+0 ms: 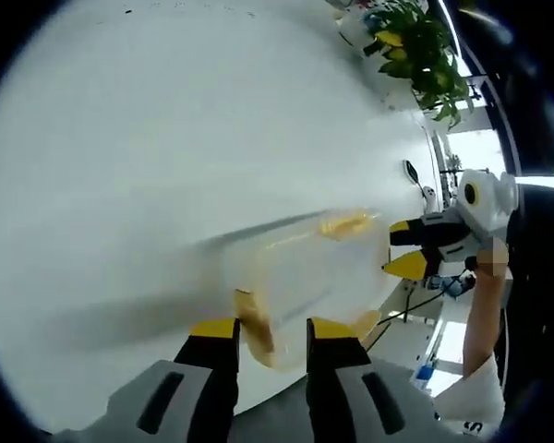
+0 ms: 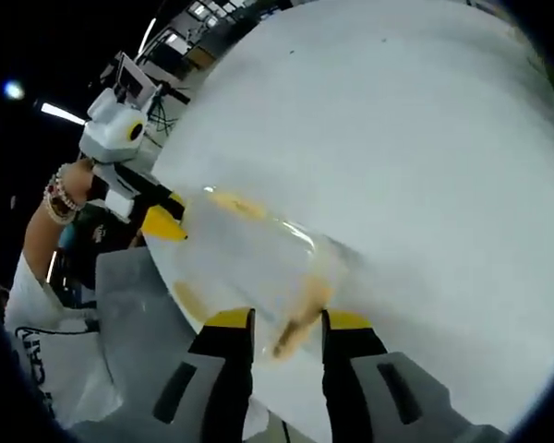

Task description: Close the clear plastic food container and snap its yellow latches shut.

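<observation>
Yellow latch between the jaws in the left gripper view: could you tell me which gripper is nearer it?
Left. The left gripper has its jaws either side of that latch; the right gripper sits at the container's far end.

Motion blur smears the clear container (image 1: 305, 277) and its yellow latches (image 1: 344, 223); whether they are snapped is perhaps beyond telling. The plant (image 1: 423, 51) is cut off.

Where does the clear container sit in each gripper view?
Left gripper view: the container lies low and centre on the white table, its near end between the left gripper tips, blurred.
Right gripper view: the container lies low and centre-left, its near end between the right gripper tips.
Shared landmark: the yellow latch at each near end; in each view the other gripper meets the far end.
</observation>
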A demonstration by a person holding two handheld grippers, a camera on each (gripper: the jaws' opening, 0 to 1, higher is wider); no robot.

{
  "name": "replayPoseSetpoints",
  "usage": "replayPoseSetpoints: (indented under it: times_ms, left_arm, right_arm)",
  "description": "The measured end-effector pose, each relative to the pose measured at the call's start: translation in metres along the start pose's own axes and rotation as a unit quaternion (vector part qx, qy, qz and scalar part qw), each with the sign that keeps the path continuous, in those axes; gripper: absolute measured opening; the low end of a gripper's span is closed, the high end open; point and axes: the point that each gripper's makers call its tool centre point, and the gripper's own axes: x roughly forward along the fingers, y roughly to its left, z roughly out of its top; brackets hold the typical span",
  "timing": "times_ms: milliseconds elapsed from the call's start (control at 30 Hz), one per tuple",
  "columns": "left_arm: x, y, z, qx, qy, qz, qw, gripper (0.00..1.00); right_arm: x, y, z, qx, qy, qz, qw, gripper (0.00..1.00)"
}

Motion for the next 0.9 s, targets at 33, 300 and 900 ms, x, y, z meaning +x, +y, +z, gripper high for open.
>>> replayPoseSetpoints:
  times_ms: [33, 300, 900]
  left_arm:
    - [0.0002, -0.0001, 0.0002, 0.001, 0.0, 0.0, 1.0, 0.21]
    - [0.0, 0.0002, 0.0012, 0.002, 0.005, 0.003, 1.0, 0.18]
    - [-0.0017, 0.0027, 0.003, -0.048, 0.0, -0.008, 0.9988, 0.12]
  right_arm:
    - [0.0001, -0.0001, 0.0001, -0.001, 0.0, -0.001, 1.0, 0.24]
    - [0.0003, -0.0005, 0.0006, -0.003, 0.006, -0.005, 1.0, 0.24]
    - [0.0004, -0.0007, 0.0006, 0.0, 0.009, -0.007, 0.9999, 0.23]
